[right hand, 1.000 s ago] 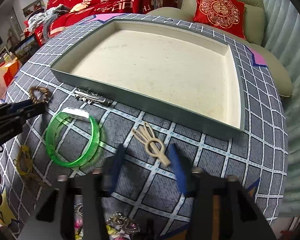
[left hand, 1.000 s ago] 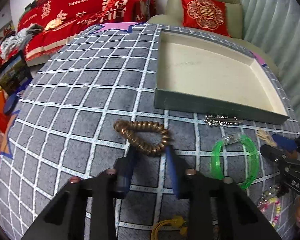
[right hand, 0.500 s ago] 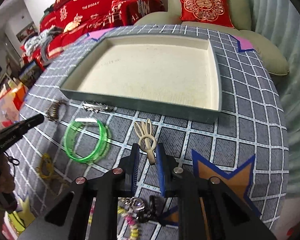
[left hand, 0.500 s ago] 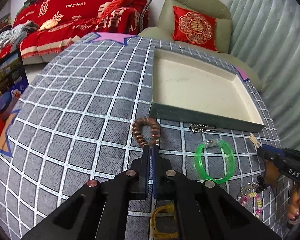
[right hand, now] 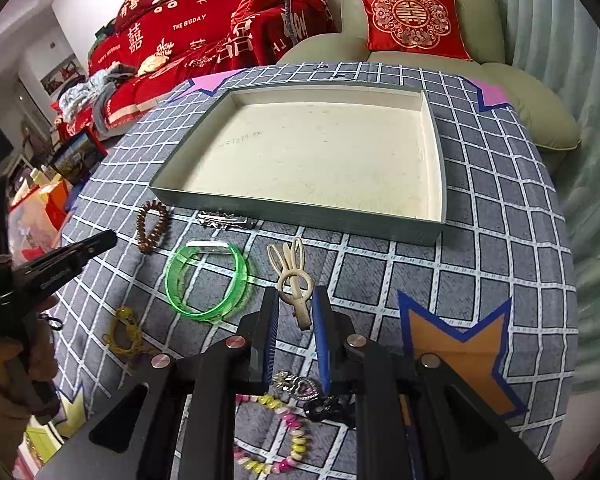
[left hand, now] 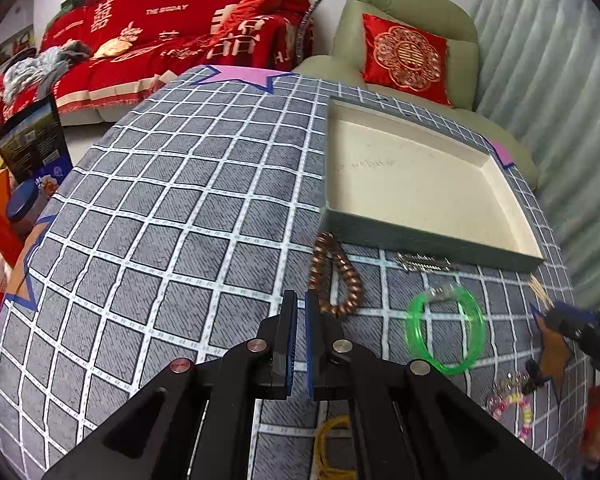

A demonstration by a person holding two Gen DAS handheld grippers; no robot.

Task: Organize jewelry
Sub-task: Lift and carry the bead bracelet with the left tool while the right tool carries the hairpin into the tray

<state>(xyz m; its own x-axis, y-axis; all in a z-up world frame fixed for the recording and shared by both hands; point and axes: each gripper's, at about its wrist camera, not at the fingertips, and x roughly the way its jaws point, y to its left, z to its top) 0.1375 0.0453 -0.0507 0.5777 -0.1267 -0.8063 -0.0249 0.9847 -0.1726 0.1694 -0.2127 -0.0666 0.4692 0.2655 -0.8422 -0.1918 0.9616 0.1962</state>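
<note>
Left wrist: left gripper (left hand: 299,305) opening, copper bracelet (left hand: 334,278) just beside.

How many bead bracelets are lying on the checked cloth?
2. The brown one lies by the tray's near left corner; the pink-and-yellow one lies partly behind the right gripper. Others may be hidden.

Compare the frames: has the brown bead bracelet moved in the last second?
Yes. The brown bead bracelet has shifted toward the tray: its far end now reaches the front wall, where squares of cloth showed between them before.
</note>
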